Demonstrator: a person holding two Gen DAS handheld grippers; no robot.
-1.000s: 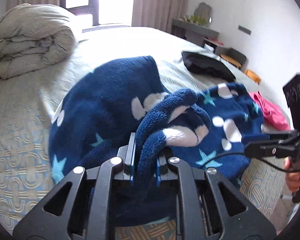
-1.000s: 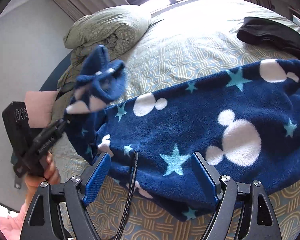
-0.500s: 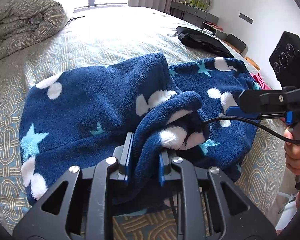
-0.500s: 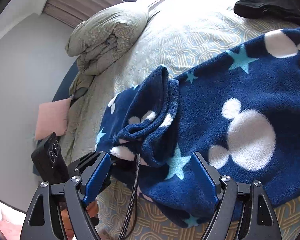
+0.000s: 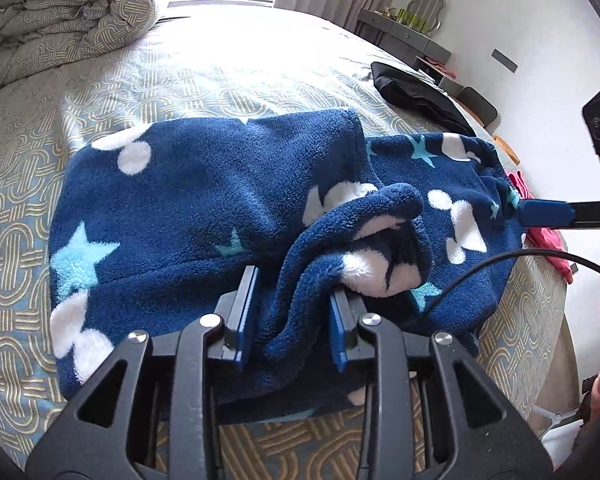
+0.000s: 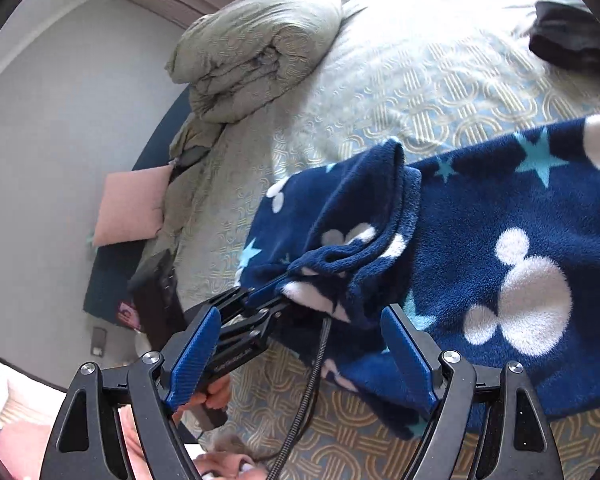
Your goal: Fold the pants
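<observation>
Through your left wrist camera, the navy fleece pants with white mouse-head shapes and pale blue stars (image 5: 204,208) lie folded across the patterned beige-and-blue bedspread (image 5: 16,184), near the bed's front edge. Your left gripper (image 5: 292,312) has a bunched hem of the pants between its blue pads; the jaws are opening, and a gap already shows beside the left pad, so the cloth sits loosely between them instead of being pinched. The hem curls over onto the folded layer below. At the right edge you see one blue finger of your right gripper (image 5: 546,213) reaching toward the pants' far end, with a black cable (image 5: 500,260) looping beneath it. Beyond the pants lie a black garment (image 5: 416,94) and a rolled beige quilt (image 5: 60,16); a pink cloth (image 5: 548,240) hangs off the bed's right side.

Through your right wrist camera, your right gripper (image 6: 300,360) stands wide apart with nothing between its pads, just off the bed's edge in front of the pants (image 6: 520,280). Your left gripper (image 6: 260,304) shows at the left, its tips buried in the curled hem, with your hand (image 6: 216,396) on its handle. The quilt (image 6: 256,52) sits at the head of the bed, a pink pillow (image 6: 132,208) beside it.
</observation>
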